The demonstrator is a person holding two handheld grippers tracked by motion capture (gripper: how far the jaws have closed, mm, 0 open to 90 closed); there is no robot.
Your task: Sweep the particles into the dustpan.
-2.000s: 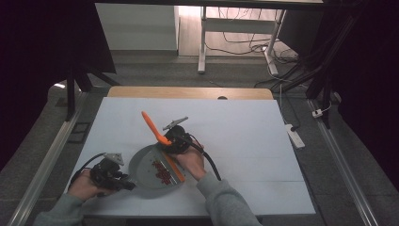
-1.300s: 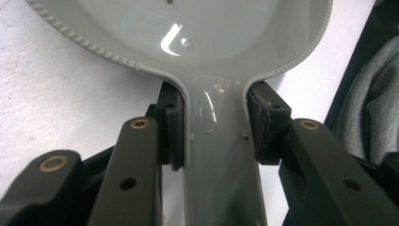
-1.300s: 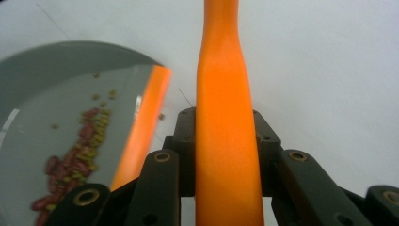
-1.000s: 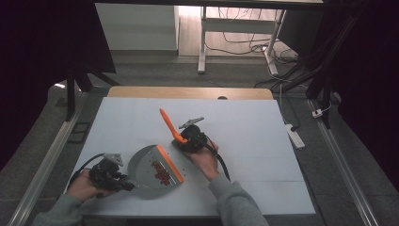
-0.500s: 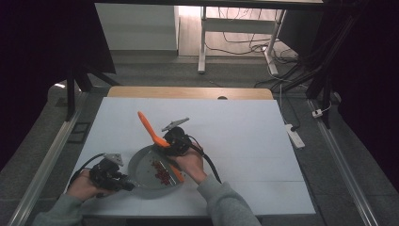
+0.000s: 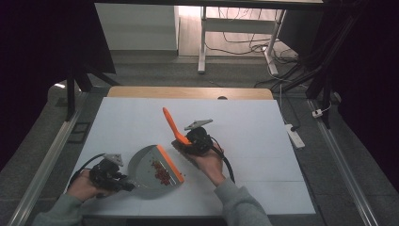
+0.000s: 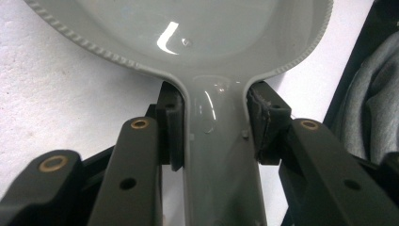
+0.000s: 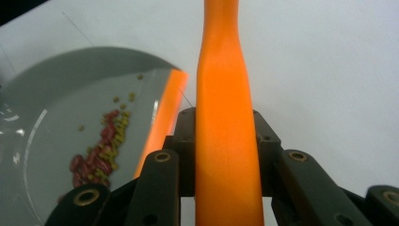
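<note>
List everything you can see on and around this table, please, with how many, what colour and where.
Dustpan: one, grey with an orange front lip, near left of the table, handle clamped in the left tool.
Beans: a small pile, red and greenish, inside the dustpan near its lip.
Brush: one, orange handle, mid-table just right of the dustpan, clamped in the right tool.
Table: one, white top with a wooden far edge.
Power strip: one, white, on the floor right of the table.
Desk frame: one, white, beyond the table, cables under it.
Left tool: one, black, near left.
Right tool: one, black, mid-table.
</note>
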